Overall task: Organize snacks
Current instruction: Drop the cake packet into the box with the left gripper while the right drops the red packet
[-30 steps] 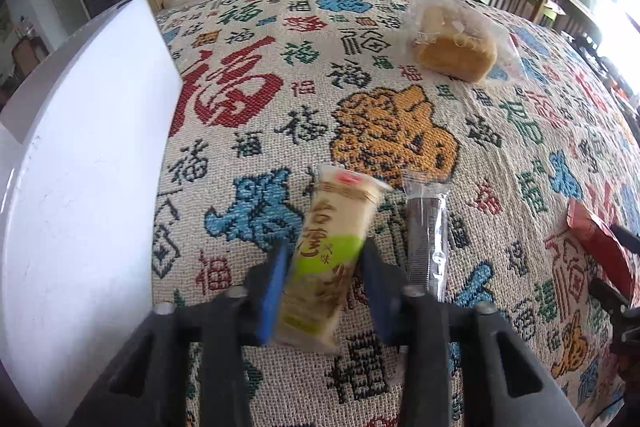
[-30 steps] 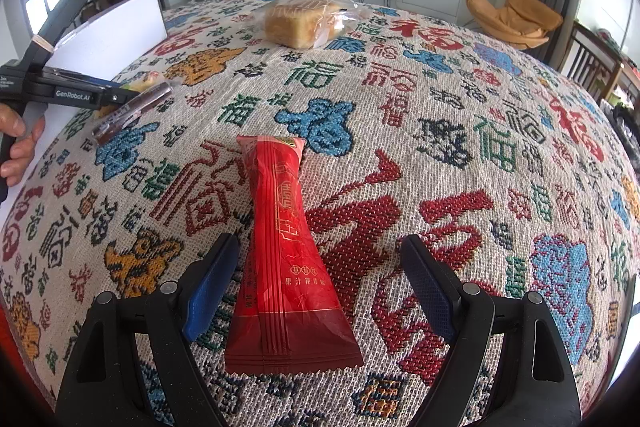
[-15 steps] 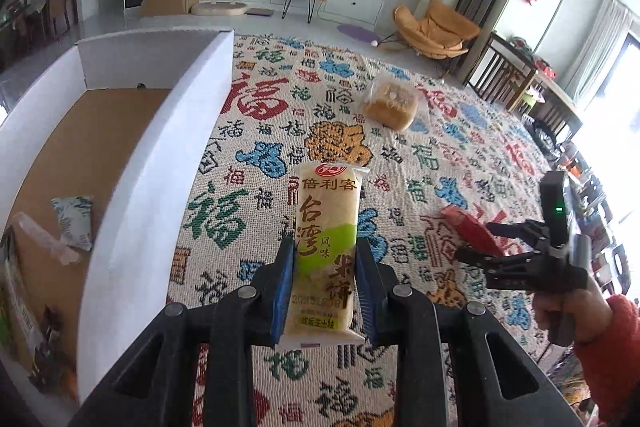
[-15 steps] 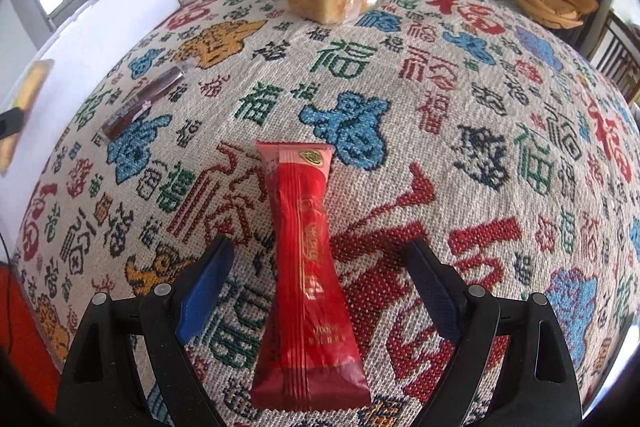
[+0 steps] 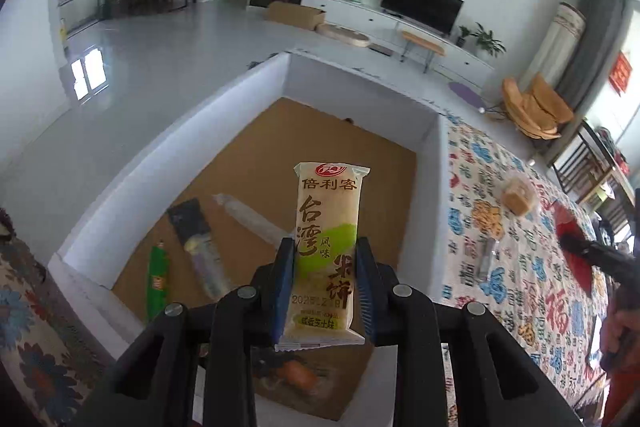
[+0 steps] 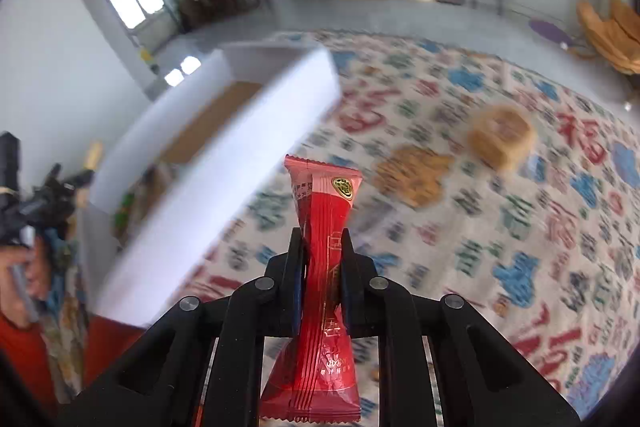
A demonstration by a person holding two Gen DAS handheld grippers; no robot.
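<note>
With the yellow-green rice cracker pack (image 5: 327, 251) being pinched low by the left gripper (image 5: 325, 283) over the white box (image 5: 426, 163) at frame centre, and the red snack pack (image 6: 320, 267) being squeezed thin by the right gripper (image 6: 320, 279), either could be tipping and slipping out.

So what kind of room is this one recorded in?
Most likely a home living room: a flat-screen TV on a long white media cabinet, potted plants, and an orange lounge chair.

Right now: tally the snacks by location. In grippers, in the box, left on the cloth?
In grippers: 2, rice cracker pack, red pack
In white box, clearly visible: 3, green stick, dark pack, clear pack
On cloth: 2, bagged bread, clear-wrapped bar
Total: 7
</note>
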